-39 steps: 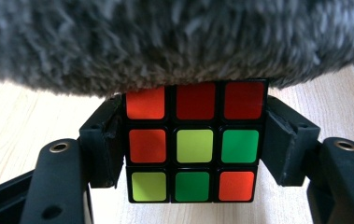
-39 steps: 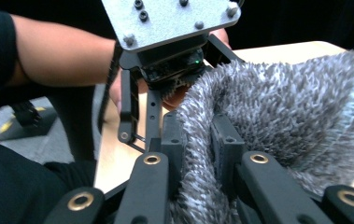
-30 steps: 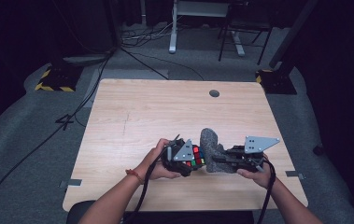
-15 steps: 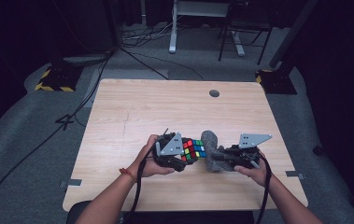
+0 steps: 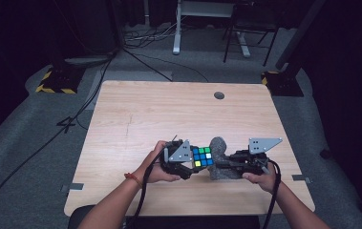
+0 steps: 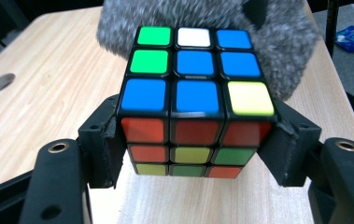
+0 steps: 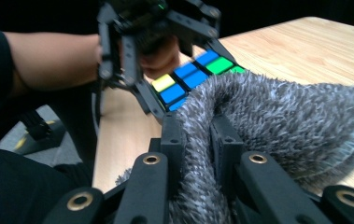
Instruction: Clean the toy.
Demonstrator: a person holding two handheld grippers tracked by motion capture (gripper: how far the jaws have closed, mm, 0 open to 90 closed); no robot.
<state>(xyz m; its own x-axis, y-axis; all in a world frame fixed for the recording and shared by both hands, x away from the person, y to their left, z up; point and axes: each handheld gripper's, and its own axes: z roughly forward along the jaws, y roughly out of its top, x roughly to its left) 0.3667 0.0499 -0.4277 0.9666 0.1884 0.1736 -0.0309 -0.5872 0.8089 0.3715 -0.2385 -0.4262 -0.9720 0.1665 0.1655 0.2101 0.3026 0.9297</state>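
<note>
A Rubik's cube (image 5: 202, 157) with a mostly blue and green top face sits between the pads of my left gripper (image 5: 190, 164), just above the wooden table (image 5: 169, 114). In the left gripper view both pads press the cube's (image 6: 195, 88) sides, though the jaws have just been opening slightly. A grey fuzzy cloth (image 5: 218, 145) stands bunched right behind the cube and touches it. My right gripper (image 5: 219, 166) is shut on the cloth's (image 7: 282, 116) lower edge, its fingers (image 7: 172, 135) pinching the pile.
A round cable hole (image 5: 219, 95) lies near the table's far edge. Both forearms come in over the near edge, with cables trailing from each gripper. Chairs, desk legs and floor cables stand beyond the table in the dark.
The left gripper has turned the cube, so a blue and green face now points up, and brought it against the cloth. The right gripper has stayed put on the cloth.
</note>
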